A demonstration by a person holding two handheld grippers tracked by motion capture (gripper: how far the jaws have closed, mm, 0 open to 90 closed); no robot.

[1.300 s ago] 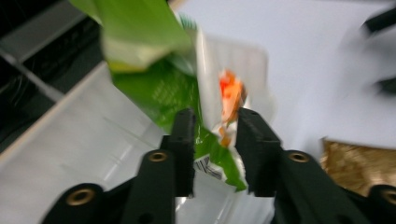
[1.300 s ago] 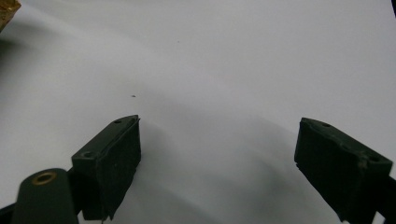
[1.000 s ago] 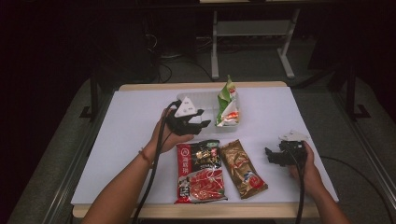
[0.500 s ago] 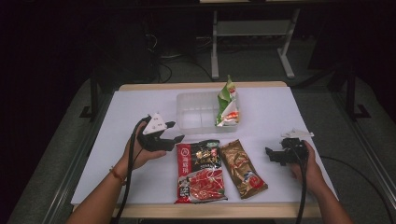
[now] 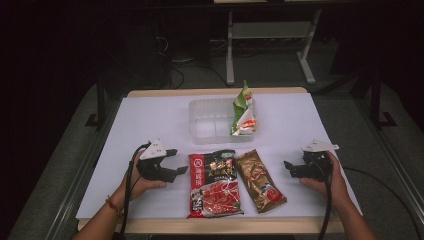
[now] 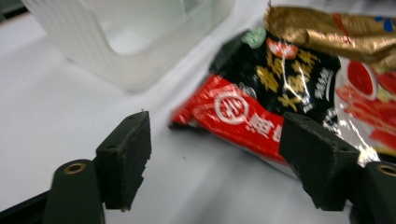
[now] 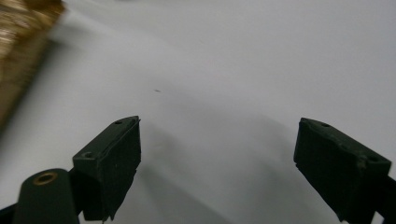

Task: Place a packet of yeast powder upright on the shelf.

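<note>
Left gripper (image 5: pixel 172 165) low at lower left of frame, jaws wide and empty, aimed at red-and-black snack packet (image 5: pixel 214 184) just beside it, probably lined up for a grab; right gripper (image 5: pixel 295 169) at lower right, jaws wide, nothing between, parked on white table (image 5: pixel 150 120) near gold packet (image 5: pixel 260 180); clear plastic box (image 5: pixel 212 120) at centre top, green packet (image 5: pixel 243 110) standing in its right end; versus half a second earlier, left gripper pulled down and nearer the packet; right barely shifted.

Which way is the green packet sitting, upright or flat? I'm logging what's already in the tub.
Upright. The green packet stands on end in the clear tub, leaning at its right end, its top poking above the rim.
</note>
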